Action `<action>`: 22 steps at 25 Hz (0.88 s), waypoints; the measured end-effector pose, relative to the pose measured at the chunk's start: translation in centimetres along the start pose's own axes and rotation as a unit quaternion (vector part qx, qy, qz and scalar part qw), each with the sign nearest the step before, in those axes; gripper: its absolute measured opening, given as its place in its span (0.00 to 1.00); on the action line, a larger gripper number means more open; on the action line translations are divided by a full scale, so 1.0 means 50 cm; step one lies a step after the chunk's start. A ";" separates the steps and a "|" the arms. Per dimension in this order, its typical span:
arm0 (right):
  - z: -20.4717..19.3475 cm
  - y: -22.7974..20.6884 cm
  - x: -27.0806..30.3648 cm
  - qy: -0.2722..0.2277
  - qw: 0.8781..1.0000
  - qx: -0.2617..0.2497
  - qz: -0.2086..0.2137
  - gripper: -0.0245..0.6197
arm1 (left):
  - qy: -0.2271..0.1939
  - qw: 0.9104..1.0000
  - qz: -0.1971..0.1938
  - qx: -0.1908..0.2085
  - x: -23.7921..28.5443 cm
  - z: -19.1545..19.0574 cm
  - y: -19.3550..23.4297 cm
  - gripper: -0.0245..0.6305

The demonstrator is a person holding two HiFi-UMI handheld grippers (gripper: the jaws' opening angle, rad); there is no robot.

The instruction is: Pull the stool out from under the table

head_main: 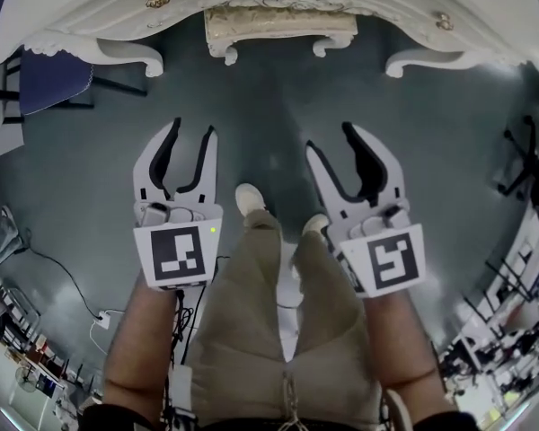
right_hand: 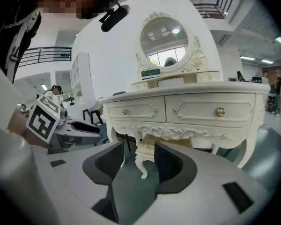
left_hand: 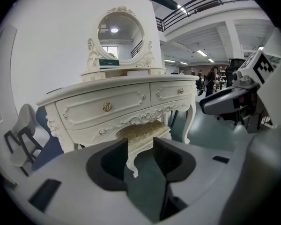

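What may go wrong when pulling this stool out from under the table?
The stool sits between the curved table legs; a crooked pull might knock one. The left gripper and right gripper are open and not yet on it; a grip on one thin leg might tip it. A cable lies on the floor at the left; stepping back might catch it.

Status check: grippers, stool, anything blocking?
Left gripper and right gripper both open, empty, short of the stool. Stool tucked under the table. Nothing seen on the floor between grippers and stool.
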State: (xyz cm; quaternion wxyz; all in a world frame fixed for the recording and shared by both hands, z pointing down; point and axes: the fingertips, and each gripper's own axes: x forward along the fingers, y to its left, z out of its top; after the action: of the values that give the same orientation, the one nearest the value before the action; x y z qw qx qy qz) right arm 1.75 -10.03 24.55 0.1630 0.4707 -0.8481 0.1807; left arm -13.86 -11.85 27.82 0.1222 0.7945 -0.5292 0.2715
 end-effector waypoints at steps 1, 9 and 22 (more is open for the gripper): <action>0.004 0.001 0.006 -0.001 1.000 -0.004 0.000 0.32 | 0.001 1.000 -0.002 0.000 0.006 -0.003 0.003 0.27; -0.042 -0.053 0.087 0.021 0.998 -0.056 -0.002 0.33 | 0.032 0.998 -0.017 0.049 0.105 -0.047 0.024 0.28; -0.170 -0.225 0.252 0.094 0.985 -0.141 -0.001 0.35 | 0.074 0.997 0.004 0.032 0.298 -0.121 0.046 0.30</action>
State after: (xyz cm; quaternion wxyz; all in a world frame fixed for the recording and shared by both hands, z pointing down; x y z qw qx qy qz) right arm 5.95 -20.97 39.41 0.3073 0.4249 -0.8453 0.1023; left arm -13.42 -21.41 40.93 0.1343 0.7735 -0.5133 0.3467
